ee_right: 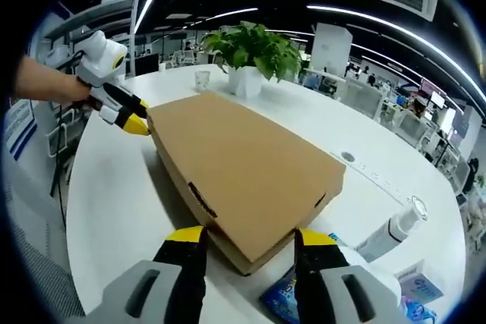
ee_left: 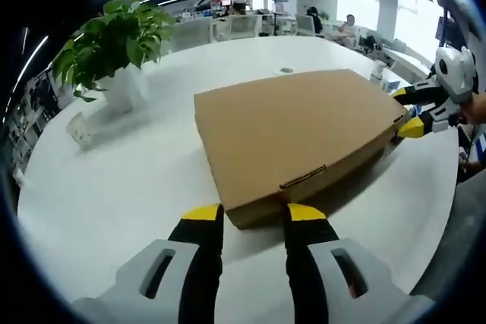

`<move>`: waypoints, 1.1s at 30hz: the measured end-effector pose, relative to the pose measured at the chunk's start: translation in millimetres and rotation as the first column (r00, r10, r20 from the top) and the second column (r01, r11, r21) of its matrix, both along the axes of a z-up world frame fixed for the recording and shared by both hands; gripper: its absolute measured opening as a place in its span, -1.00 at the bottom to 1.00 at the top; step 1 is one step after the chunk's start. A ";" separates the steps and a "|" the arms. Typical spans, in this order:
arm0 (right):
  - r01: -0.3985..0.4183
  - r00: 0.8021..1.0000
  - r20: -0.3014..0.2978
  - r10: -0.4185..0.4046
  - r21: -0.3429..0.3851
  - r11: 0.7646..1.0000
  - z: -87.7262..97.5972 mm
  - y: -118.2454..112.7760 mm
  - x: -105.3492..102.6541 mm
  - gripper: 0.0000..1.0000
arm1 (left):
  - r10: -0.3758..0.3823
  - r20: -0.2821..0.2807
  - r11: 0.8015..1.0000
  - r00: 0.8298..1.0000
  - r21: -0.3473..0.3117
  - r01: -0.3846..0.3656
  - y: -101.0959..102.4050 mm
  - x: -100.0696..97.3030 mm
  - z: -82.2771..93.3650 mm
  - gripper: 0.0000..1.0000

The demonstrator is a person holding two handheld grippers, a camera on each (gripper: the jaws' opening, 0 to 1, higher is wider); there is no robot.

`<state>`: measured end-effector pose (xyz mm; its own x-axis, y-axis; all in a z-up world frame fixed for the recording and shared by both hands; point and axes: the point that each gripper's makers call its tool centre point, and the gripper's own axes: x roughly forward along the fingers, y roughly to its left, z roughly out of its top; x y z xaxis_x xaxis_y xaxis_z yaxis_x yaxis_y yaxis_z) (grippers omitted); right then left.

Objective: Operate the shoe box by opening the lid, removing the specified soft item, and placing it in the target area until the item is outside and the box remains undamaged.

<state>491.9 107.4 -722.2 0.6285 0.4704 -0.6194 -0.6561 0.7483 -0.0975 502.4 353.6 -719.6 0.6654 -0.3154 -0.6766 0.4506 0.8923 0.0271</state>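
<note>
A flat brown cardboard shoe box (ee_left: 296, 130) lies on the white round table with its lid closed and a tuck tab on the near side. My left gripper (ee_left: 254, 215) is open, its yellow tips straddling the box's near corner. At the far right corner my right gripper (ee_left: 406, 111) is open, its yellow tips on either side of that corner. In the right gripper view the box (ee_right: 243, 161) runs away from the open right gripper (ee_right: 250, 239), whose tips flank the near corner. The left gripper (ee_right: 129, 115), held by a hand, touches the far left corner. The soft item is hidden.
A potted green plant (ee_left: 114, 47) and a small clear cup (ee_left: 80, 130) stand beyond the box's left side. A white bottle (ee_right: 391, 233) and blue packets (ee_right: 285, 297) lie by the right gripper. The table (ee_left: 114, 202) has bare surface on the left. Office desks stand behind.
</note>
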 end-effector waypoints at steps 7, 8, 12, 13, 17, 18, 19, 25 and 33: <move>0.000 1.000 0.005 0.000 0.021 1.000 7.0 -4.8 -5.1 -0.14 | -0.008 0.023 1.000 1.000 0.024 0.008 -0.3 -10.3 0.1 -0.36; 0.000 1.000 0.007 0.000 0.017 1.000 8.2 -6.8 -6.9 -0.10 | -0.008 0.022 1.000 1.000 0.019 0.007 0.0 -12.5 -0.6 -0.34; -0.013 0.999 0.032 0.013 0.007 1.000 17.6 -13.1 -12.1 -0.07 | -0.005 0.037 1.000 0.999 0.005 0.004 0.7 -20.6 1.7 -0.32; -0.012 0.999 0.034 0.012 0.012 1.000 20.0 -14.6 -12.8 -0.07 | -0.004 0.046 1.000 0.999 0.005 0.004 1.5 -22.6 3.9 -0.31; -0.012 0.998 0.054 0.011 0.020 1.000 32.7 -21.6 -22.6 -0.03 | 0.012 0.066 1.000 0.998 -0.017 -0.011 3.0 -29.0 14.9 -0.24; -0.010 0.998 0.056 0.009 0.020 1.000 35.4 -24.6 -25.5 -0.02 | 0.018 0.072 1.000 0.997 -0.023 -0.016 3.4 -30.6 18.5 -0.23; -0.003 0.998 0.059 0.001 0.026 1.000 39.7 -29.6 -28.9 -0.01 | 0.021 0.079 0.999 0.997 -0.032 -0.019 3.2 -32.2 22.5 -0.22; 0.024 0.997 0.078 -0.027 0.035 0.999 55.4 -55.9 -44.7 0.02 | 0.024 0.096 0.998 0.995 -0.055 -0.019 5.5 -50.4 44.9 -0.16; 0.097 0.990 0.100 -0.101 0.051 0.994 73.9 -97.4 -72.9 0.13 | 0.004 0.128 0.997 0.992 -0.072 0.005 -2.8 -81.5 65.4 -0.05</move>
